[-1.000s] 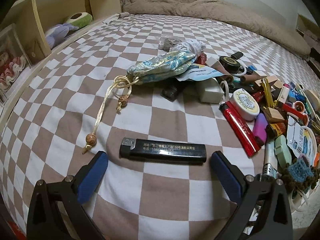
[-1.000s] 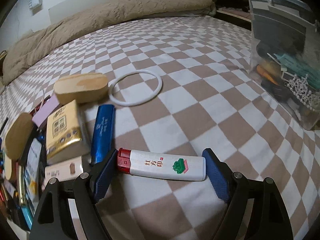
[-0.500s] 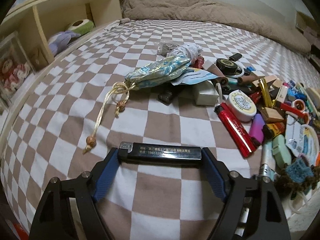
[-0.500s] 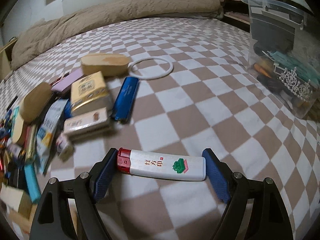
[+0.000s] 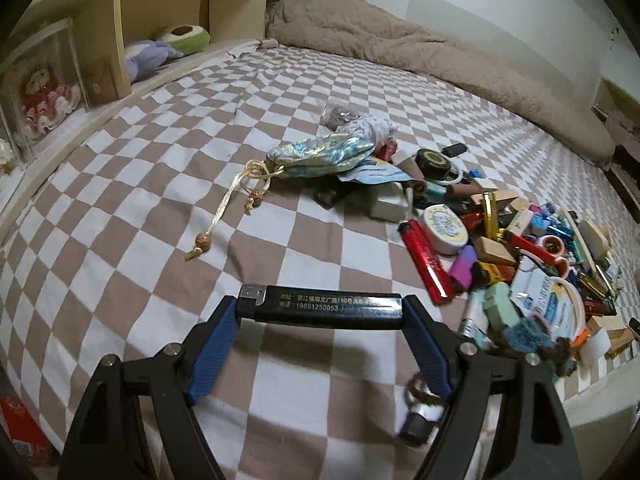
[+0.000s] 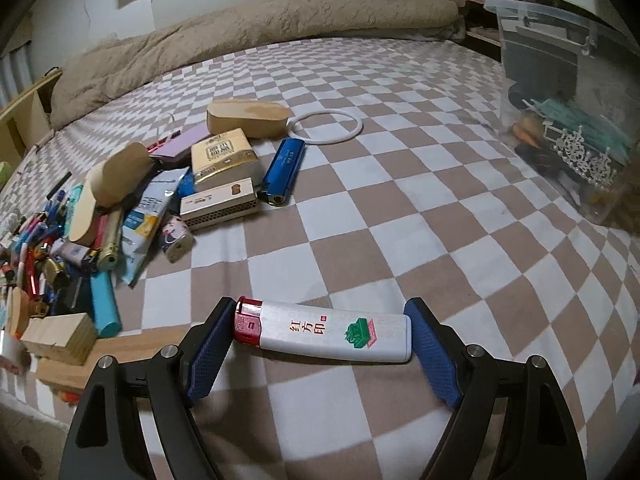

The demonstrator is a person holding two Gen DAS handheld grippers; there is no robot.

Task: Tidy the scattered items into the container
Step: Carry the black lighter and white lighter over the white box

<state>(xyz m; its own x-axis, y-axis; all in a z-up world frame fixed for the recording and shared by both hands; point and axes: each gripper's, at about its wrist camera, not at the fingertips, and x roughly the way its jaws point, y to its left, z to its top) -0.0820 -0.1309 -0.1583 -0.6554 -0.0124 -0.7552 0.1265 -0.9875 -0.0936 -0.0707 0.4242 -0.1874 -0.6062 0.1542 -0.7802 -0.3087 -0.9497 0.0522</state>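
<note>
My left gripper (image 5: 320,312) is shut on a black lighter (image 5: 320,306), gripped end to end and held above the checkered bedspread (image 5: 168,168). My right gripper (image 6: 320,338) is shut on a white lighter (image 6: 324,336) with a red cap, also lifted. The clear plastic container (image 6: 568,92) stands at the far right of the right wrist view, with several items inside. A pile of scattered small items (image 5: 512,248) lies right of the left gripper and shows in the right wrist view (image 6: 132,208) at left.
A brocade drawstring pouch (image 5: 320,156) and a red lighter (image 5: 428,264) lie on the bed. A blue lighter (image 6: 284,170), a white ring (image 6: 326,126) and a wooden block (image 6: 60,338) lie nearby. A bedside shelf (image 5: 120,40) stands left. A rumpled blanket (image 5: 440,64) lies behind.
My left gripper closed on the black lighter and lifted it. My right gripper, holding the white lighter throughout, rose and drew back from the pile.
</note>
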